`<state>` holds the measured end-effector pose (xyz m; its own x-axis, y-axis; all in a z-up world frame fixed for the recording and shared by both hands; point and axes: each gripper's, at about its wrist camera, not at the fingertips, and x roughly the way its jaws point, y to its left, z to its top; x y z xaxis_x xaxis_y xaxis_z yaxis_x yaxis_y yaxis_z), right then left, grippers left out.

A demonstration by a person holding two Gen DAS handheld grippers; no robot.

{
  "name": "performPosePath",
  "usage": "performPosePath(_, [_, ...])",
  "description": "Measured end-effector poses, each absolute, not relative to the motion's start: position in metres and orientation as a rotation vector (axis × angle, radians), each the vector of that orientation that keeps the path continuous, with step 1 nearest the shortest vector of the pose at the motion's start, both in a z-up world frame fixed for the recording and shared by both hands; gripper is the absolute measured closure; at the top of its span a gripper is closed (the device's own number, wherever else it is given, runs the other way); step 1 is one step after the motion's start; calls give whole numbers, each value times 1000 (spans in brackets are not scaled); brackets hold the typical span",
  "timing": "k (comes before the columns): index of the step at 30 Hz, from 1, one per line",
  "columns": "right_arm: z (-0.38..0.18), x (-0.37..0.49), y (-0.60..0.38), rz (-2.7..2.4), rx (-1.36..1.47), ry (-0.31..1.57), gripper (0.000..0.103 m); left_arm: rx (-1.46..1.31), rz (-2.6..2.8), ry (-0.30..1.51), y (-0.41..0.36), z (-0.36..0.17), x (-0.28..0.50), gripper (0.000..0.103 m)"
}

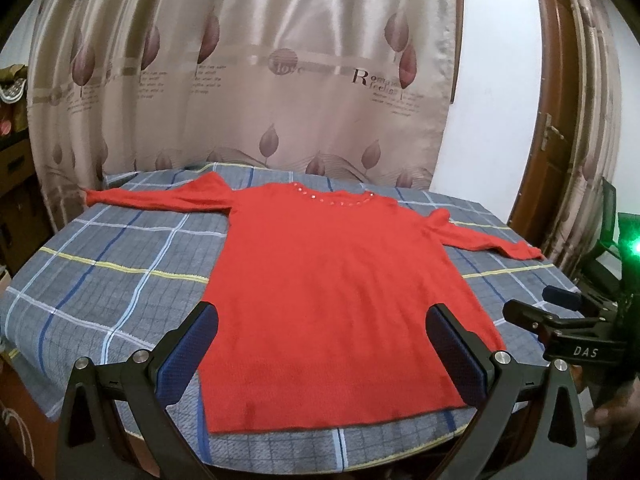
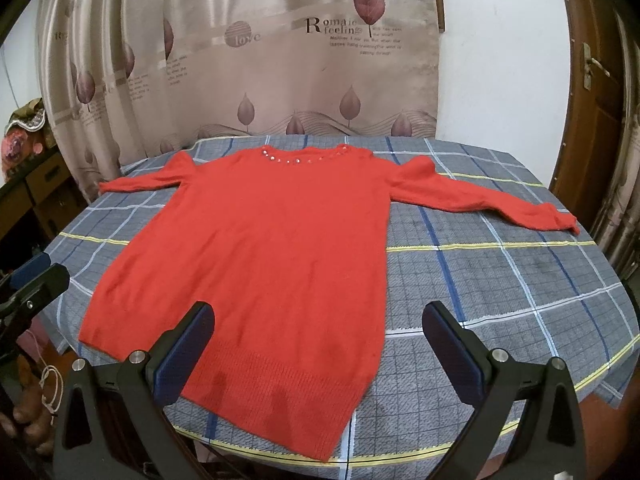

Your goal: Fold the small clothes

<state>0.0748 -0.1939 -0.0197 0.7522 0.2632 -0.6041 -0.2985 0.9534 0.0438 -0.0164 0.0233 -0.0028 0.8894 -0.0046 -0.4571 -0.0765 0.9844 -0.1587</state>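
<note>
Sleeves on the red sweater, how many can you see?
2. One sleeve stretches out left, the other sleeve stretches out right, both flat on the plaid cloth. None hidden.

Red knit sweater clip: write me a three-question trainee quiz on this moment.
1. True or false: the red knit sweater with a beaded neckline lies spread flat, both sleeves out.
2. What covers the table? A) white sheet B) grey plaid cloth C) bare wood
3. Fill in: both the left hand-held gripper and the right hand-held gripper are ____.

Key: 1 true; 2 B, the grey plaid cloth; 3 open, holding nothing.
</note>
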Motion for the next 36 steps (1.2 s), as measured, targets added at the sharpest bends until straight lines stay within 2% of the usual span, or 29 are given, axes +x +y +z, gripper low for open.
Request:
performPosePath(6, [-23, 81, -194, 312, -60, 675, 0, -158, 32, 502, 24, -5, -5, 0])
performPosePath(14, [-27, 99, -192, 282, -86, 685, 0, -70, 52, 449, 22, 4, 17, 0])
performPosePath(29, [-37, 167, -209, 199, -66, 747, 0, 19, 61, 450, 18, 9, 76, 0])
performPosePath(36, [-41, 211, -235, 162, -33, 769, 0, 33, 90, 489, 21, -4, 120, 0])
